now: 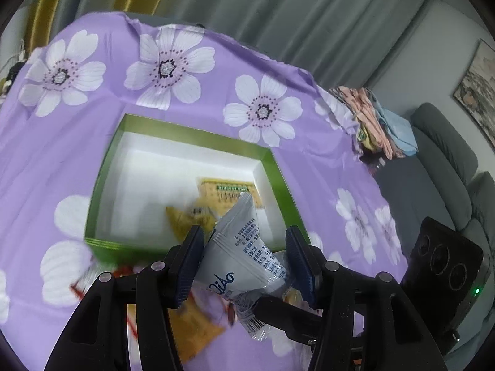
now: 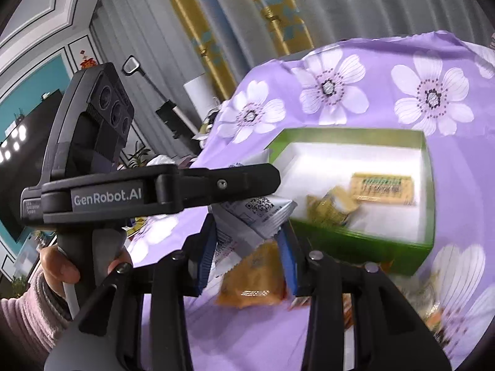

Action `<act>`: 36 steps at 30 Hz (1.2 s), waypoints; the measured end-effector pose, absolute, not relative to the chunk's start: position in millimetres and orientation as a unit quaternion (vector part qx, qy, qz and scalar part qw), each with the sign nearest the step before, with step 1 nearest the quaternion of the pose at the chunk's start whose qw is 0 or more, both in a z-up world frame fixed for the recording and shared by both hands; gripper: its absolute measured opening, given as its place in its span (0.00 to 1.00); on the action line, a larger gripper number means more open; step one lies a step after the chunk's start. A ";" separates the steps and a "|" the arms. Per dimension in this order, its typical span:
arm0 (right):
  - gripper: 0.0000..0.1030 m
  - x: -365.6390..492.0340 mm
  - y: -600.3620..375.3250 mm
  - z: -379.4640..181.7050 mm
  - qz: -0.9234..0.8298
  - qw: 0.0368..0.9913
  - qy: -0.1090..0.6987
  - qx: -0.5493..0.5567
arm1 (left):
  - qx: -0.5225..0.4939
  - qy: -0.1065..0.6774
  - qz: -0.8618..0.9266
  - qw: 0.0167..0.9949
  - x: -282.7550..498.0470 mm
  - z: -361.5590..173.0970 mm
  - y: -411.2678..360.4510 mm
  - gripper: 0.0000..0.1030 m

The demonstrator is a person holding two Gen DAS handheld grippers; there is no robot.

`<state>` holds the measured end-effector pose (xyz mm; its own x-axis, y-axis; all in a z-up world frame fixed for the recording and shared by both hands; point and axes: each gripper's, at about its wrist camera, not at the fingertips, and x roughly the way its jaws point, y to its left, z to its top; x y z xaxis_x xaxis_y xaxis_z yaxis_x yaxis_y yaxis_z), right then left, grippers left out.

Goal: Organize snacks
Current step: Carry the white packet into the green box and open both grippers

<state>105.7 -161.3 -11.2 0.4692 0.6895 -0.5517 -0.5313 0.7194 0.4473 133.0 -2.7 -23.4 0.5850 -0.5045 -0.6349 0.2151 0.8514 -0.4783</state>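
Holding, left jaws: left gripper [image 1: 244, 262] is clamped on a white-and-grey snack packet [image 1: 244, 256], blue pads pressing its two sides; the packet's pointed top rises above the fingertips, its crimped end hangs below.
Holding, right jaws: right gripper [image 2: 247, 247] has its blue pads narrowed on the same kind of grey-white packet with a QR code [image 2: 256, 213]; the packet sits between the pads and appears pinched, though blur hides the exact contact.
Crossing: in the right wrist view the left gripper's black arm [image 2: 173, 191] lies across the frame just above the right jaws, the packet emerging under it.
Hand: a hand [image 2: 62, 266] in a ribbed pink sleeve grips the left tool's handle.
Below the jaws: an orange packet [image 2: 253, 278] lies on the cloth just in front of the box; more wrappers lie scattered to the right, blurred.
Box: green box with white interior [image 1: 278, 167] sits open on the table, just beyond both grippers.
Box contents: a flat yellow packet [image 1: 229, 191] with green print near the far right corner, a crumpled yellow wrapper [image 1: 182, 219] nearer the front wall.
Surface: purple tablecloth with white flowers [image 1: 92, 142].
Surroundings: grey curtains [image 1: 278, 6] behind, a grey sofa [image 1: 448, 160] to the right.
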 end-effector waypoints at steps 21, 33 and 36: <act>0.66 160.6 -187.5 -35.2 0.255 0.879 0.394 0.084 | -0.236 0.440 -0.140 0.855 189.4 -63.5 14.3 0.79; 0.69 102.2 -259.5 -15.5 0.216 0.893 0.377 0.119 | -0.244 0.417 -0.116 0.868 122.1 -45.6 40.0 0.86; 0.70 84.4 -266.9 -16.0 0.207 0.896 0.378 0.106 | -0.246 0.415 -0.104 0.870 104.3 -46.2 46.7 0.86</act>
<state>84.4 -266.9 -16.0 0.6283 0.4507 -0.6342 -0.2903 0.8921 0.3464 104.3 46.7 -46.2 0.6341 -0.3856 -0.6703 -0.0222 0.8574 -0.5142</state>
